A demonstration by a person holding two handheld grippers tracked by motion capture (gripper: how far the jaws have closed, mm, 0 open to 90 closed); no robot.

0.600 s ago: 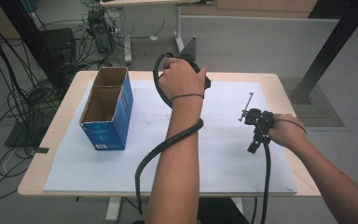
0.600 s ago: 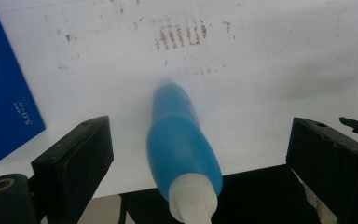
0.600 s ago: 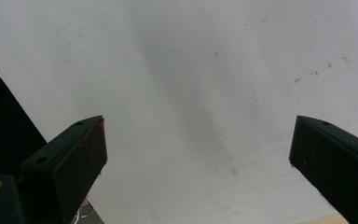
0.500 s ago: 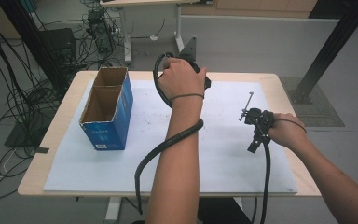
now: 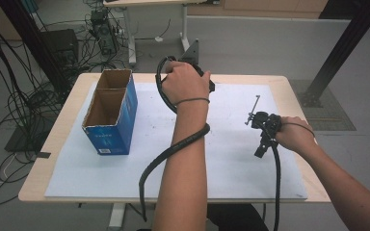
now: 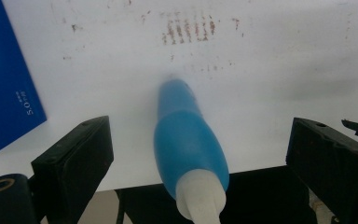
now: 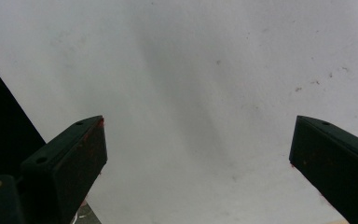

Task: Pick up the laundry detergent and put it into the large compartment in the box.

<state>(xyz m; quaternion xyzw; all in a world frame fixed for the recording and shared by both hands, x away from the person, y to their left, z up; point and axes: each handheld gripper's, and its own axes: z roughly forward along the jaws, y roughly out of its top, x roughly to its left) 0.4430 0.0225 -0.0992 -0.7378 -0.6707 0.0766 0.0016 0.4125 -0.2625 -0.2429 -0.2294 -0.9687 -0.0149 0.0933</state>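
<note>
The person's left forearm reaches straight up the middle of the high view, its hand [image 5: 185, 84] curled over the left gripper [image 6: 198, 154] near the far edge of the table [image 5: 48, 159], knuckles up, with the black cable [image 5: 173, 147] looping round the wrist and trailing back along the arm. In the left gripper view the two black jaws stand wide apart — released, pressing on nothing — and between them lies a blue pen-like object [image 6: 189, 140] with a white end. It rests on the white sheet [image 6: 270, 60], clear of both jaws, roughly midway between them. Its long axis runs along the gripper's own line of sight, tilted slightly: the white end points back toward the camera at the bottom of that view, and the narrower blue end points away, toward a patch of brownish marks [image 6: 189, 30] on the sheet. A blue box [image 6: 4, 79] sits at the left edge of that view; in the high view it is an open cardboard box standing left of the hand. The right hand [image 5: 296, 134] rests low at the right side of the table, wrist turned inward, holding the right gripper [image 7: 198, 158] — its jaws also stand wide apart over bare sheet.
</note>
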